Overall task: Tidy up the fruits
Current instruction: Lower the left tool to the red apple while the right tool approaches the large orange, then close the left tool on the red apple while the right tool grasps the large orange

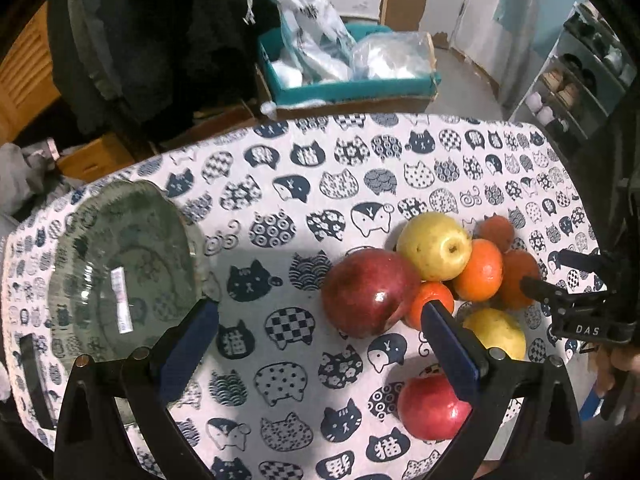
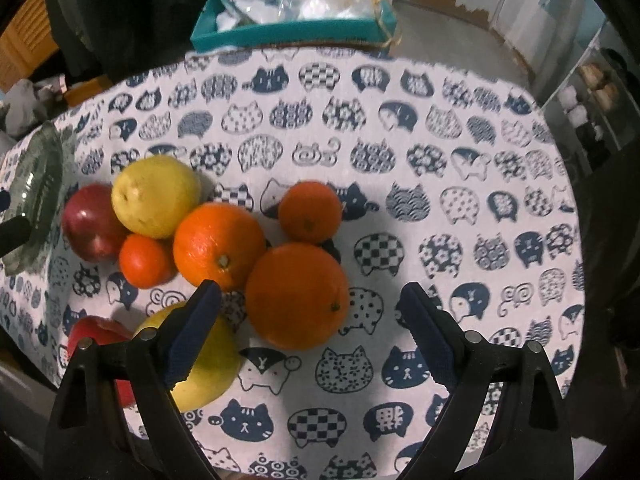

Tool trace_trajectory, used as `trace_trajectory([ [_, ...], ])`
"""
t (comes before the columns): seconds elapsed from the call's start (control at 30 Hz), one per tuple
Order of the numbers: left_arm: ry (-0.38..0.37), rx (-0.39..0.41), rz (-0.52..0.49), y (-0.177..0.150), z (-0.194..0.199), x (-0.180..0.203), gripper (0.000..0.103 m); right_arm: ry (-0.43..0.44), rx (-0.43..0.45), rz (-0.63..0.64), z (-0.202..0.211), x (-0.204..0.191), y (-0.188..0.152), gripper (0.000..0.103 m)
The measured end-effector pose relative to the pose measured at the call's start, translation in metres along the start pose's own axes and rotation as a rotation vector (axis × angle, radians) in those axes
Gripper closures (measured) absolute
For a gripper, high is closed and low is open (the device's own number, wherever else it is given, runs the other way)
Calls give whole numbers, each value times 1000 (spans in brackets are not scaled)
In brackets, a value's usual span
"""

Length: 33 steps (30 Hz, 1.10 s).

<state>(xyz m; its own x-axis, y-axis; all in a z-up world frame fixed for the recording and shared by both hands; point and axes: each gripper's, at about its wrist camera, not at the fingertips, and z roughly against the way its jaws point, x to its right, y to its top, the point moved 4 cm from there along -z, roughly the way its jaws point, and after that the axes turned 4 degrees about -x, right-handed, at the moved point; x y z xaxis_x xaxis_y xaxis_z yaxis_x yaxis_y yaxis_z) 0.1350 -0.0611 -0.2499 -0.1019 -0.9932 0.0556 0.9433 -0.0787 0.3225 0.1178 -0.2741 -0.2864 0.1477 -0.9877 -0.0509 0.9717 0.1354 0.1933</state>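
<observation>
Fruit lies bunched on a cat-print tablecloth (image 1: 280, 184). In the left wrist view a big red apple (image 1: 366, 292) sits by a yellow pear (image 1: 434, 246), several oranges (image 1: 480, 276), a second yellow fruit (image 1: 496, 332) and a smaller red apple (image 1: 432, 408). A glass plate (image 1: 120, 264) stands at the left. My left gripper (image 1: 320, 320) is open above the cloth, holding nothing. In the right wrist view my right gripper (image 2: 310, 302) is open, with a large orange (image 2: 298, 296) between its fingers and apart from them. A second orange (image 2: 218, 246) and a yellow fruit (image 2: 204, 368) lie close by.
A teal box (image 1: 348, 84) with plastic bags stands beyond the table's far edge. A shelf rack (image 1: 576, 80) with shoes is at the right. Dark clothing hangs at the back left. The right gripper's black finger (image 1: 538, 286) shows at the right of the left wrist view.
</observation>
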Motion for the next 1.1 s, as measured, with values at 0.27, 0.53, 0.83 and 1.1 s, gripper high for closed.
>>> trace_trajectory([
  [0.27,-32,-70,10,-1,-35,4,1,43,-54,-7,-26,3,-1,22],
  [0.53,-75,-95,9,5,-52,13,2,104,-77,-7,-34,1,-2,38],
  [0.83,-136,-126,1,7,-66,21,12,73,-47,-33,-26,10,-13,39],
  [1.1,-166,-123,-29,3,-70,29,23,69,-26,-73,-17,28,-9,39],
])
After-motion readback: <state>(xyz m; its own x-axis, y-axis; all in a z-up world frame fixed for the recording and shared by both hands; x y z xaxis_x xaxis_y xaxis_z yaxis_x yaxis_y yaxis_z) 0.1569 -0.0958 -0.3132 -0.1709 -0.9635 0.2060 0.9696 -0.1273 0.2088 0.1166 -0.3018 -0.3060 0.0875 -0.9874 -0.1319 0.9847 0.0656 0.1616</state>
